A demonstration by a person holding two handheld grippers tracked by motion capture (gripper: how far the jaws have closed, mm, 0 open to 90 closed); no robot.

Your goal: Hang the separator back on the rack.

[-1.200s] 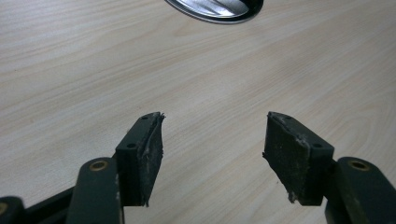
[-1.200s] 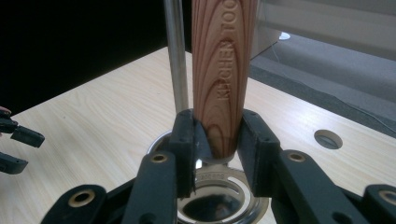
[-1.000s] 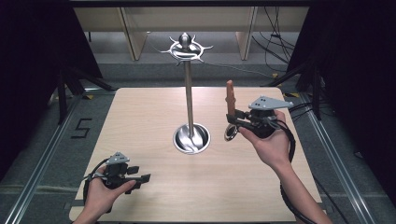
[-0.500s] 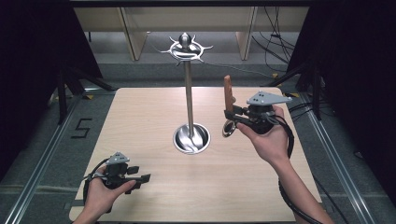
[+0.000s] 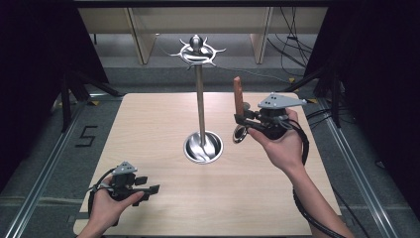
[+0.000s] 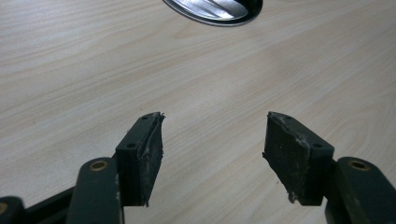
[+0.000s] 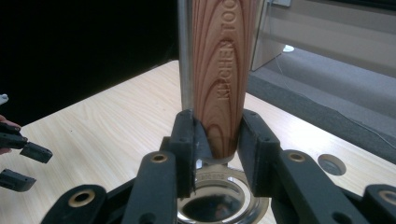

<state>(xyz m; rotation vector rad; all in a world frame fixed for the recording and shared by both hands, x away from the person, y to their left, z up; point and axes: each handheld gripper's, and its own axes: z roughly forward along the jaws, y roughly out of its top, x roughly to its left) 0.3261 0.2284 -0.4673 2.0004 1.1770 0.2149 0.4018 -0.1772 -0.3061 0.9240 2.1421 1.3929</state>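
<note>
My right claw [image 5: 241,120] is clamped on the wooden handle [image 7: 219,79] of a kitchen utensil [image 5: 238,111], both pads pressed against the wood. The handle stands upright above the claw, and the utensil's round metal end [image 7: 219,196] hangs just below my grip, off the worktop [image 5: 148,129]. I hold it to the right of the metal stand [image 5: 200,99], near its pole but apart from it. My left claw [image 6: 212,149] rests low by the worktop's near edge, its jaws standing wide apart with nothing between them.
</note>
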